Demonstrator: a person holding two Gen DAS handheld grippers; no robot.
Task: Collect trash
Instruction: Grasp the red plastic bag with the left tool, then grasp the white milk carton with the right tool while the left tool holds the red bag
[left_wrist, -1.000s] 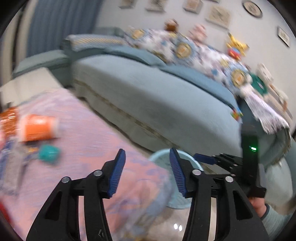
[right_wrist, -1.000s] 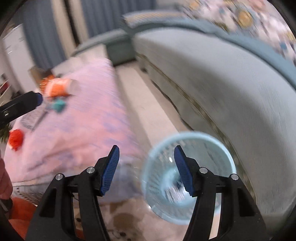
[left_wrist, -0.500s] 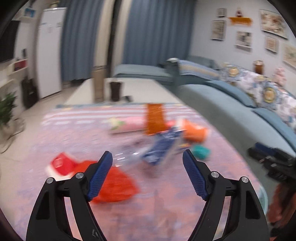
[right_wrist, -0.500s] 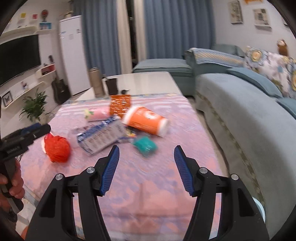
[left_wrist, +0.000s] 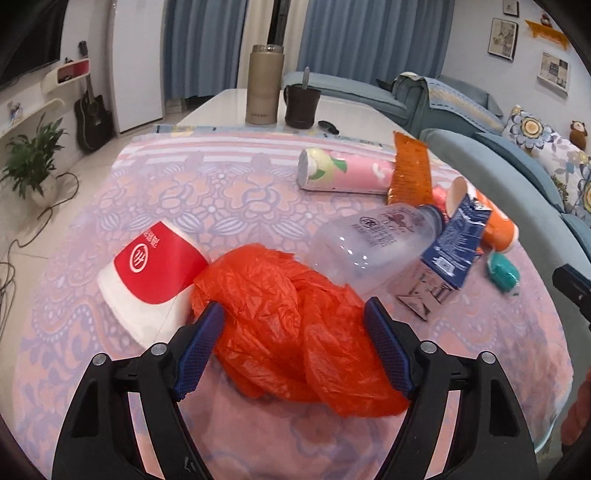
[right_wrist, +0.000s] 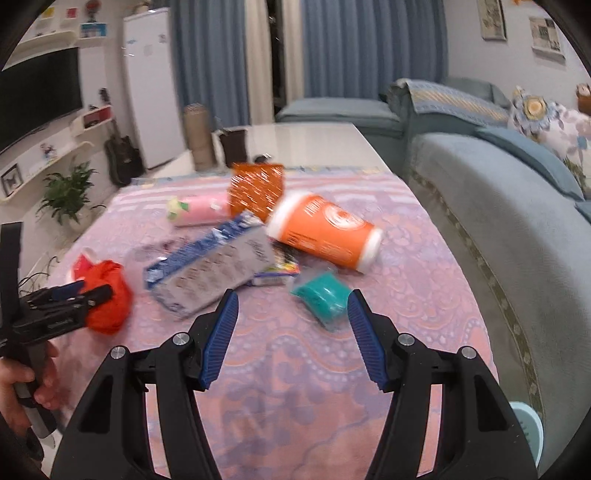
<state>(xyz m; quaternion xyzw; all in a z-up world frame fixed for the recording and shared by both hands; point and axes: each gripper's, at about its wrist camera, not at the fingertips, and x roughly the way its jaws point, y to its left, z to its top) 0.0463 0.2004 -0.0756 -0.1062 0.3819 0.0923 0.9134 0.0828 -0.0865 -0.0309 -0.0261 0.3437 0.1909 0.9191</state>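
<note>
Trash lies on a table with a pink cloth. My left gripper is open, its fingers on either side of a crumpled red plastic bag, not closed on it. Beside the bag lie a red-and-white paper cup, a clear plastic bottle, a blue carton, a pink can and an orange wrapper. My right gripper is open and empty, just in front of a teal wad. An orange cup lies behind it.
A tan thermos and a dark cup stand on the bare far end of the table. A blue-grey sofa runs along the right. The rim of a light blue bin shows on the floor at lower right.
Both grippers swung from the bin and sofa back to the table. My left gripper moved forward until its open fingers straddle the red bag. My right gripper came closer to the teal wad.
</note>
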